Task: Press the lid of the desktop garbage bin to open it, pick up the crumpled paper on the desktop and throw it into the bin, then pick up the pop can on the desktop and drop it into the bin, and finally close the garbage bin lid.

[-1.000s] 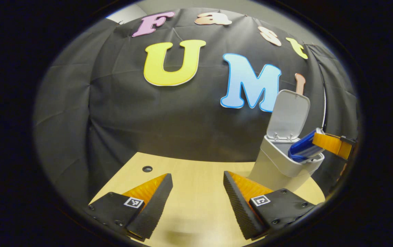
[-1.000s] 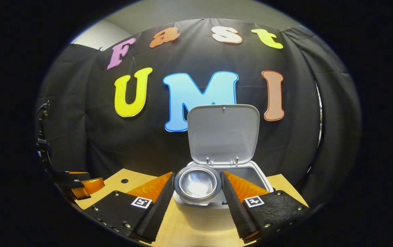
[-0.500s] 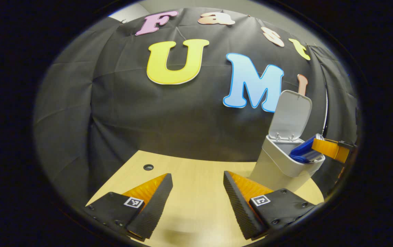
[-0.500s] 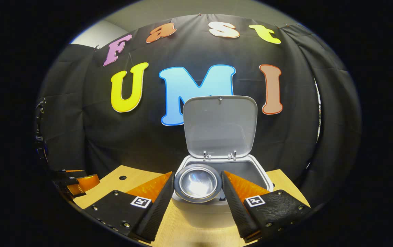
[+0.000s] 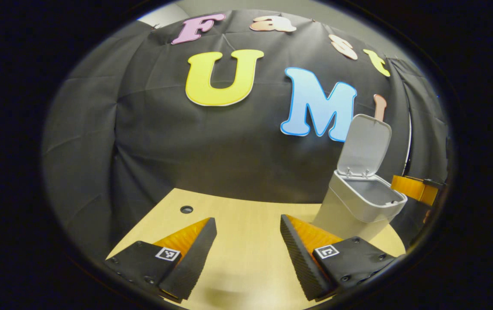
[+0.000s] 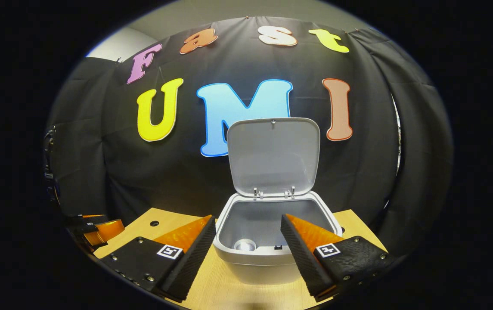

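Standing on the table (image 6: 224, 288), the bin (image 6: 268, 262) has its lid (image 6: 273, 155) raised upright on the hinges at the back rim. In the right gripper view the bin is straight ahead and very near, and its mouth lies between the two fingers. The right gripper (image 6: 248, 252) is released: its fingers are spread apart and nothing is between them. Deep inside the bin, at the bottom left, I see a small round silver end, which is the can (image 6: 245, 245). It lies within the grey walls and touches no finger. The paper cannot be made out inside the bin.

In the left gripper view the bin (image 5: 358, 209) stands at the right side, on the far right part of the table (image 5: 237, 224), with the lid (image 5: 364, 144) tilted up and back. The left gripper (image 5: 248, 249) is also released, with a wide gap between its fingers, and it hovers low over the bare wood, well apart from the bin. A small dark hole (image 5: 186, 209) is in the table near its far left edge. At the right border of this view, just beside the bin rim, one finger of the right gripper (image 5: 416, 188) shows. In the right gripper view the left gripper (image 6: 100, 228) shows at the far left, low near the table edge.
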A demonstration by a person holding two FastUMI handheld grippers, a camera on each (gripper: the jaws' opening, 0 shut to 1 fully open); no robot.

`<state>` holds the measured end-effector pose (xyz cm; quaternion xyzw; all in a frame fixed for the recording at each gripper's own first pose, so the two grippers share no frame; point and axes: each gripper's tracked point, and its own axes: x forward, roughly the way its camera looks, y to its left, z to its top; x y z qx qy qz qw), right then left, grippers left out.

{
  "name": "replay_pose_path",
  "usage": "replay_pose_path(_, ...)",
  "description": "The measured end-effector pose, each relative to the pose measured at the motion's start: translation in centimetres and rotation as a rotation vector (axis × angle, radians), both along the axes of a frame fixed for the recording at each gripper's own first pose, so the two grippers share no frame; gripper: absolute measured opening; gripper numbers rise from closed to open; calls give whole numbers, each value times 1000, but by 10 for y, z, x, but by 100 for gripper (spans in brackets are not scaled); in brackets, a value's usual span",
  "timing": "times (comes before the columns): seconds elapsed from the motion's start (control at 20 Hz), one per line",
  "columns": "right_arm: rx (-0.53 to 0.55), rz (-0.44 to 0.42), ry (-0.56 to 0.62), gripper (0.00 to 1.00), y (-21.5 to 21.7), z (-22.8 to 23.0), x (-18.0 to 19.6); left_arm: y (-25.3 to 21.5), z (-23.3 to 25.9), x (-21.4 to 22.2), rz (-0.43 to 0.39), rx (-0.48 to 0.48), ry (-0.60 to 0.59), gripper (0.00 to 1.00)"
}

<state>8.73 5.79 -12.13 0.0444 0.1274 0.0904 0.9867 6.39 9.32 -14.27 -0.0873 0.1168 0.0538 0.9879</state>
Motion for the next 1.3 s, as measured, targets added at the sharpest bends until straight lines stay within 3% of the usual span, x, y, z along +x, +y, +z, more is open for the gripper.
replay_pose_path(0.9,5,-20,-22,97,-6,8,-3,-8,10,-3,-16,13,-23,99)
replay_pose_path(1.3,-3,-30,-94,96,-11,44,13,-12,16,-4,-34,-5,-28,99)
